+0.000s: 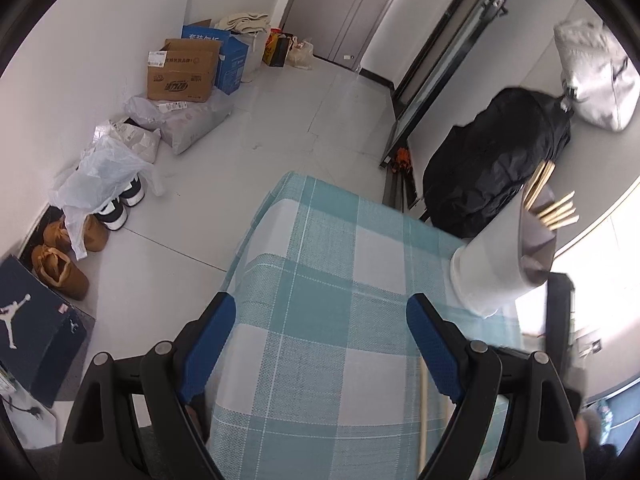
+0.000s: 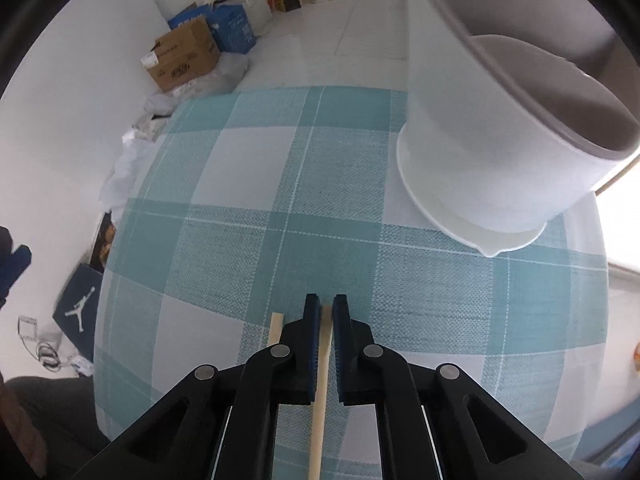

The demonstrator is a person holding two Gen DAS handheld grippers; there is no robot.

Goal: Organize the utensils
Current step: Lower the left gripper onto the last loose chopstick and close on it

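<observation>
The worktop (image 2: pixel 248 240), covered by a teal and white checked cloth, fills most of both views. On it, toward the far right corner, stands a white holder (image 2: pixel 492 152) with a grey rim, resting on a white drip base; it is the landmark for the rest. In the left wrist view the same holder (image 1: pixel 496 264) shows several pale wooden chopsticks (image 1: pixel 558 212) sticking up out of it, their ends leaning away from the worktop.

Beyond the holder, on the floor, sits a black bag (image 1: pixel 496 164) with a white bag (image 1: pixel 596 76) behind it. Far to the holder's left, along the wall, are a brown cardboard box (image 1: pixel 180 74), a blue box (image 1: pixel 230 58), plastic bags (image 1: pixel 104 172), shoes (image 1: pixel 60 256) and a dark shoe box (image 1: pixel 36 328).

The left tool (image 1: pixel 320 344) hovers over the cloth, well to the near left of the holder, its blue-padded jaws spread wide with nothing between them. A wooden stick (image 1: pixel 422 408) lies on the cloth just by its right finger.

The right tool (image 2: pixel 327 320) is near the front of the worktop, well on the near side of the holder, its jaws pressed together and pinching one chopstick (image 2: pixel 321 400), which runs lengthwise between the pads. A second chopstick (image 2: pixel 275 330) lies just to the left of that tool, only its end showing past the left finger.
</observation>
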